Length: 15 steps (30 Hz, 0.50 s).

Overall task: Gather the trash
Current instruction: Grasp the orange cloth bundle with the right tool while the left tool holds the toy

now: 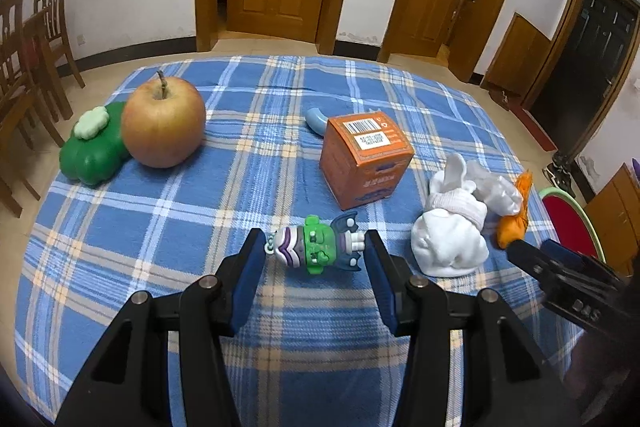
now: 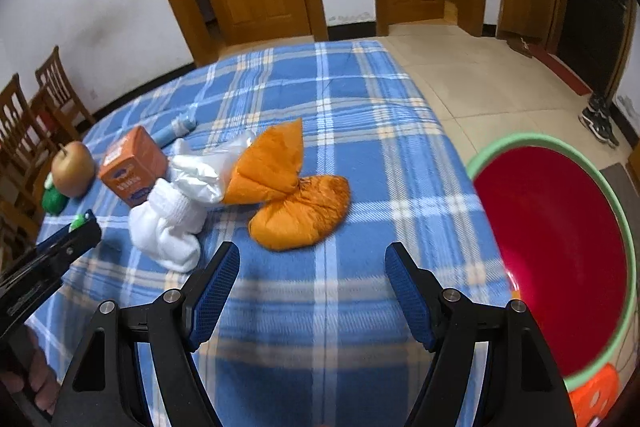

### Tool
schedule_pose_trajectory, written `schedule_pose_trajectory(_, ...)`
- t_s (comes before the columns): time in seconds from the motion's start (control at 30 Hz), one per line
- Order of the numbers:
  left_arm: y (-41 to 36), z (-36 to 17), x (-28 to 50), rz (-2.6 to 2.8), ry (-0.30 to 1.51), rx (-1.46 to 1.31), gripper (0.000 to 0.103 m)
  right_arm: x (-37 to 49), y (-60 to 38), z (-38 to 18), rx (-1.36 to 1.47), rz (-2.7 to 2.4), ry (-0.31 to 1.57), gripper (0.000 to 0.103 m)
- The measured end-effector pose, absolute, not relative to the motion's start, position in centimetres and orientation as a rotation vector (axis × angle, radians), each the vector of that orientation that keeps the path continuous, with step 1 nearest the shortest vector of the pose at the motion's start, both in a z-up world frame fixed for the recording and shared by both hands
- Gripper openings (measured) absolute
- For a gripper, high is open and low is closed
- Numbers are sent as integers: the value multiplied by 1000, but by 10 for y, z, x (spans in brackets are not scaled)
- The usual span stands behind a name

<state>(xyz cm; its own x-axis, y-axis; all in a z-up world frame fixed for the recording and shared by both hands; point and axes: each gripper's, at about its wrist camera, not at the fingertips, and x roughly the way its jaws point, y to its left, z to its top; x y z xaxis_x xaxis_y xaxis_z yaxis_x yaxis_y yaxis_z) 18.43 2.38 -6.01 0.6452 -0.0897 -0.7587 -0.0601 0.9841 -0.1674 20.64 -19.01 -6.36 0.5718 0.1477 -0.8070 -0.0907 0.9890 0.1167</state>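
My left gripper [image 1: 313, 247] is open, with a small green and purple toy figure [image 1: 316, 246] lying on the cloth between its fingertips. An orange carton [image 1: 365, 159] stands just beyond it. A white sock bundle [image 1: 450, 239] lies to the right, with a crumpled clear plastic bag [image 2: 208, 171] and an orange cloth bundle [image 2: 294, 203] beside it. My right gripper [image 2: 312, 259] is open and empty, just short of the orange cloth bundle. A red basin with a green rim [image 2: 560, 247] stands at the table's right edge.
An apple [image 1: 163, 122] and a green clover-shaped toy [image 1: 94, 145] sit at the far left of the blue plaid tablecloth [image 1: 260, 187]. A light blue tube [image 1: 316, 121] lies behind the carton. Wooden chairs [image 1: 24, 39] stand left of the table.
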Motion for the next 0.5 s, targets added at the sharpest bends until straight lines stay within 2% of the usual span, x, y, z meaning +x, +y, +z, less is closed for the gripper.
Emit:
schedule_pose_trajectory(0.23, 24, -67, 188, -32, 890, -201, 51, 223, -186, -69, 56, 135, 919, 76)
schedule_pose_trajectory(0.3, 24, -67, 187, -42, 880, -207, 51, 224, -185, -70, 48, 126, 905, 69)
schedule_pose_trajectory(0.33, 24, -67, 187, -45, 877, -209, 51, 224, -185, -70, 43, 122, 899, 60)
schedule_pose_trajectory(0.37, 24, -66, 187, -47, 874, -212, 51, 223, -184, -70, 46, 120, 898, 55)
schedule_pose_trajectory(0.5, 22, -66, 183, -60, 876, -220, 51, 223, -182, -70, 44, 102, 891, 53)
